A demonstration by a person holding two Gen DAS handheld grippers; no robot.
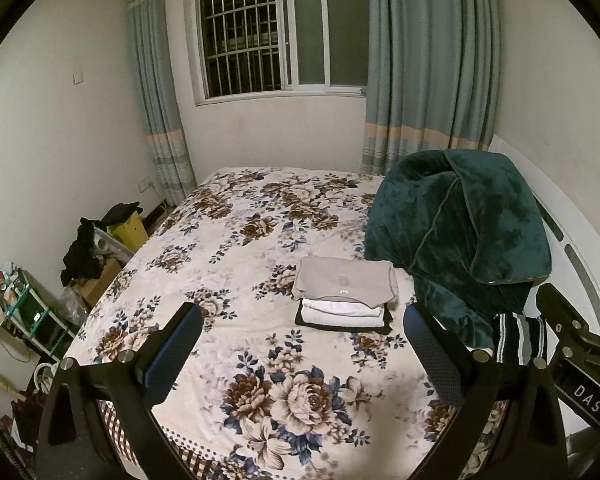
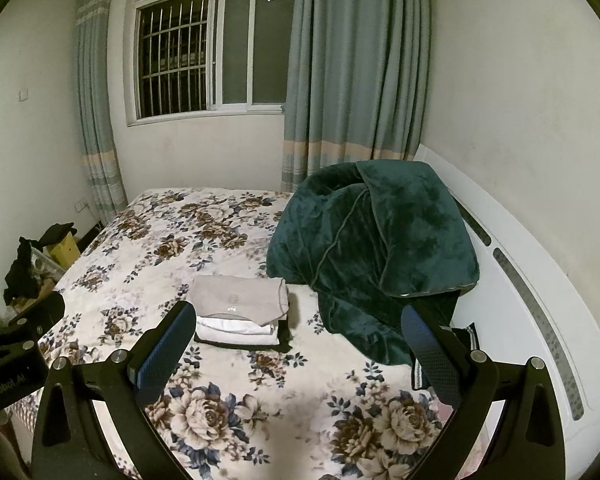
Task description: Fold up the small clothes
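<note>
- Left claw (image 1: 302, 354) and right claw (image 2: 296, 354): both spread wide, gripping nothing, above the floral bed (image 1: 228, 248).
- Folded clothes stack (image 1: 346, 296), grey top uppermost, lies mid-bed; striped garment (image 1: 518, 338) at its 3 o'clock, touching the green blanket (image 1: 460, 232).

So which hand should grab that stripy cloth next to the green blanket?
Probably the right hand-held gripper. It is open, and the stripy cloth lies just behind its right finger. The left hand-held gripper, also open, sits farther left, facing the folded stack.
</note>
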